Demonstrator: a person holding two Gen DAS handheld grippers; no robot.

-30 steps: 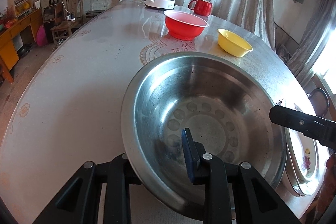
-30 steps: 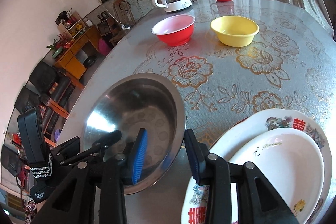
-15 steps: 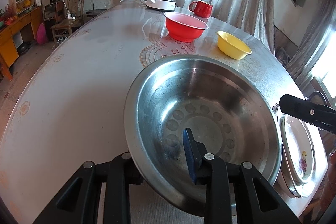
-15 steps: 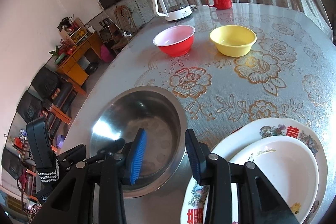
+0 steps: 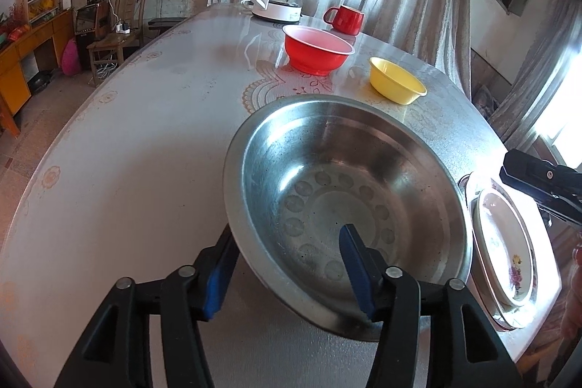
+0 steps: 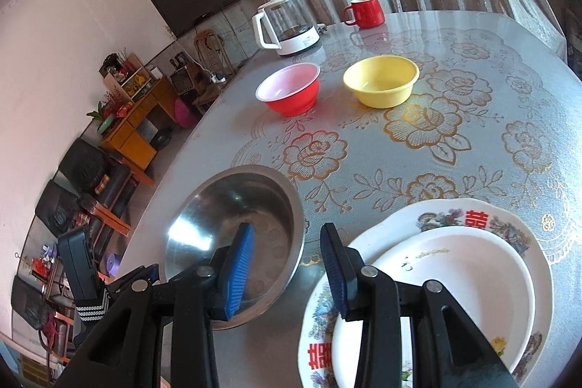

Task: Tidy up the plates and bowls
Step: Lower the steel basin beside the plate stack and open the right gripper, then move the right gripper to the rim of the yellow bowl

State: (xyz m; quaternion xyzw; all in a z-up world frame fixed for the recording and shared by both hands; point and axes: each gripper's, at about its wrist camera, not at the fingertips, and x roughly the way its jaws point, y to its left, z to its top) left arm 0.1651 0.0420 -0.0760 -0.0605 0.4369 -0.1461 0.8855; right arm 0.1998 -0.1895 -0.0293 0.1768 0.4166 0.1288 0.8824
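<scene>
The round table (image 6: 418,148) with its gold-flowered cloth lies bare around the steel bowl (image 5: 345,199), which sits near its edge. The left gripper (image 5: 287,264) is spread wide, fingers straddling the bowl's rim. The right gripper (image 6: 287,264) gapes empty above stacked plates (image 6: 454,279)

Your left gripper (image 5: 287,270) is low at 6 o'clock in its own view, jaws spread wide apart, blue pads facing each other. Your right gripper (image 6: 287,266) also points forward, jaws parted and holding nothing, reaching in from 3 o'clock in the left view.
</scene>
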